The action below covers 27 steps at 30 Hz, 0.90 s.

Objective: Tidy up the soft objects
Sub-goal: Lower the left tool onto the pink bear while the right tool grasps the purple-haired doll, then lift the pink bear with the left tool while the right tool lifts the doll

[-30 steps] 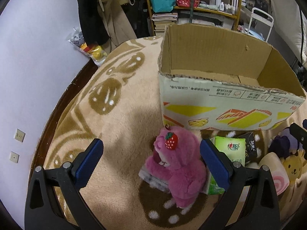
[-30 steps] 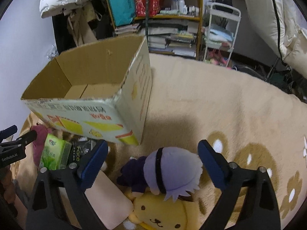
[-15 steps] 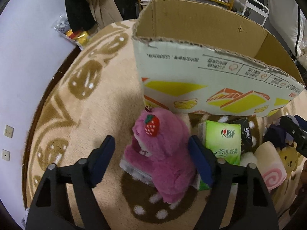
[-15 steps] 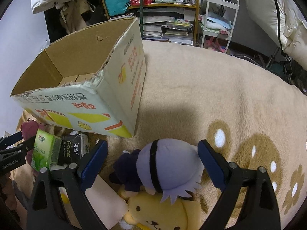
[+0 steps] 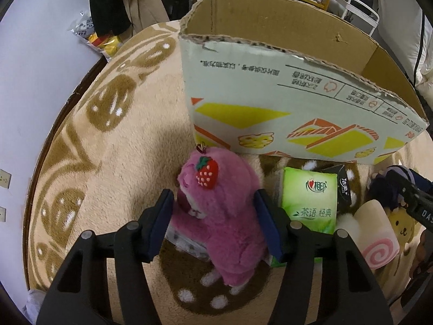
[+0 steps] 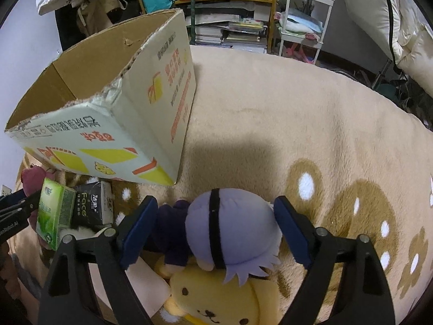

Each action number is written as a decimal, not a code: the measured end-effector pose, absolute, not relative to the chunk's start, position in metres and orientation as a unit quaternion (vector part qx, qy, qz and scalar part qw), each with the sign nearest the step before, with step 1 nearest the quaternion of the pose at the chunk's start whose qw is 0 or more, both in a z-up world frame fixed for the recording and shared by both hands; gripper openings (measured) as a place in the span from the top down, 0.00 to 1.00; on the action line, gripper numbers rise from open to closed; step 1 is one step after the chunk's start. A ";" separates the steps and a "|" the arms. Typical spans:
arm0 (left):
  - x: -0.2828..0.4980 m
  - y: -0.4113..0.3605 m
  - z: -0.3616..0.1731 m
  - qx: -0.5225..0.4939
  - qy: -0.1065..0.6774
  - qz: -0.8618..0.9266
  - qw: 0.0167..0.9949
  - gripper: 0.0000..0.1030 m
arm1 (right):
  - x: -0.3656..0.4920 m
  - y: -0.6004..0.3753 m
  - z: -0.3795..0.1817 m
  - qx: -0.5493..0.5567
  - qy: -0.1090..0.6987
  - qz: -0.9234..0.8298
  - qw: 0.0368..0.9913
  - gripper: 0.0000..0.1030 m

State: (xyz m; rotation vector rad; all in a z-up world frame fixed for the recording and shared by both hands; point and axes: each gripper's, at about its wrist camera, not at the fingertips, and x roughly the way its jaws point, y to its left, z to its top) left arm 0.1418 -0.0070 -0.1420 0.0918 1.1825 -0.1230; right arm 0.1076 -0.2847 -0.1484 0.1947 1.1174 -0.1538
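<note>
A pink plush bear (image 5: 216, 205) with a strawberry on its head lies on the beige rug in front of an open cardboard box (image 5: 284, 103). My left gripper (image 5: 213, 211) straddles the bear, its blue pads close to both sides. My right gripper (image 6: 213, 216) is open around a lavender-haired plush doll (image 6: 230, 227), which lies on a yellow plush dog (image 6: 211, 298). The box also shows in the right wrist view (image 6: 108, 113).
A green tissue pack (image 5: 310, 197), a black tissue pack (image 5: 343, 187) and a pink swirl-roll plush (image 5: 373, 238) lie between the two toys. A wall (image 5: 32, 81) runs along the left. Shelves (image 6: 230, 13) and a white cart (image 6: 303, 21) stand behind the rug.
My left gripper has moved forward over the pink bear and its jaws have narrowed around it. My right gripper has moved forward so the lavender doll sits between its pads.
</note>
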 end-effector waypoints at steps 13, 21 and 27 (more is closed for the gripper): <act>0.148 -0.002 -0.148 0.023 0.560 -0.059 0.826 0.43 | 0.111 -0.297 -0.157 0.124 0.542 -0.074 0.828 0.14; 0.143 -0.005 -0.144 0.028 0.554 -0.061 0.830 0.49 | 0.109 -0.299 -0.155 0.112 0.539 -0.078 0.832 0.25; 0.137 -0.004 -0.138 0.023 0.547 -0.056 0.835 0.52 | 0.105 -0.308 -0.149 0.124 0.535 -0.087 0.831 0.39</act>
